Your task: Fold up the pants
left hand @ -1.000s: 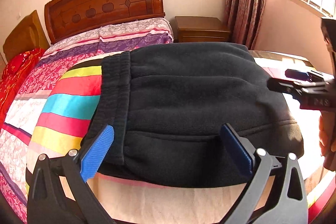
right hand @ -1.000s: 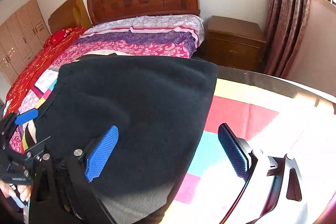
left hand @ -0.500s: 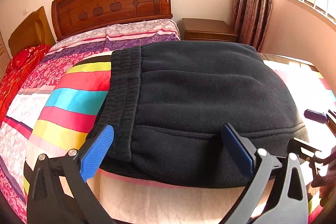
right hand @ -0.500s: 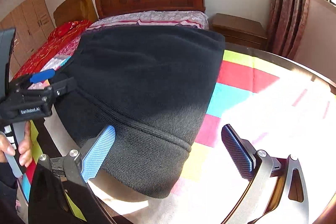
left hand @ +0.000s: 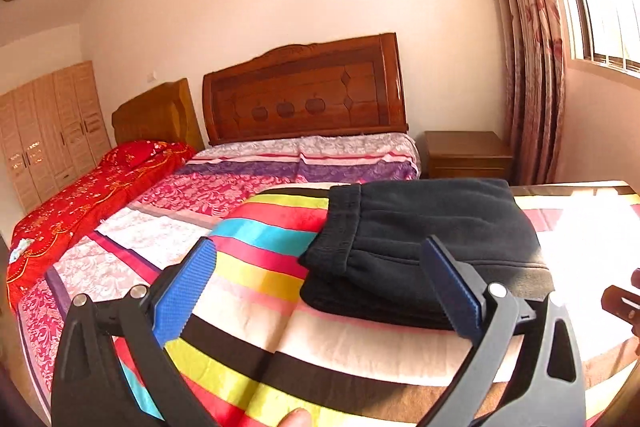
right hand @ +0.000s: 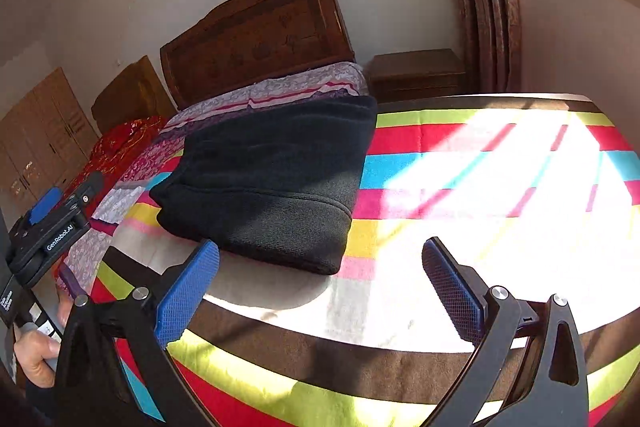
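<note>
Black pants [left hand: 432,247] lie folded on the striped blanket [left hand: 256,267], waistband facing left. From my left wrist view: left gripper [left hand: 324,283] jaws spread, holding nothing, short of the pants. Right wrist view: right gripper [right hand: 320,291] likewise spread and bare, pants [right hand: 272,179] just ahead, left of centre.

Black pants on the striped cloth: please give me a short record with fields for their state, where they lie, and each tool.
pants: black pants, folded into a compact stack
support: striped cloth, sunlit on its right part
waistband: on the stack's left side in the left wrist view
left tool: left tool, open, holds nothing, apart from the pants
right tool: right tool, open, holds nothing, near the stack's front edge
</note>
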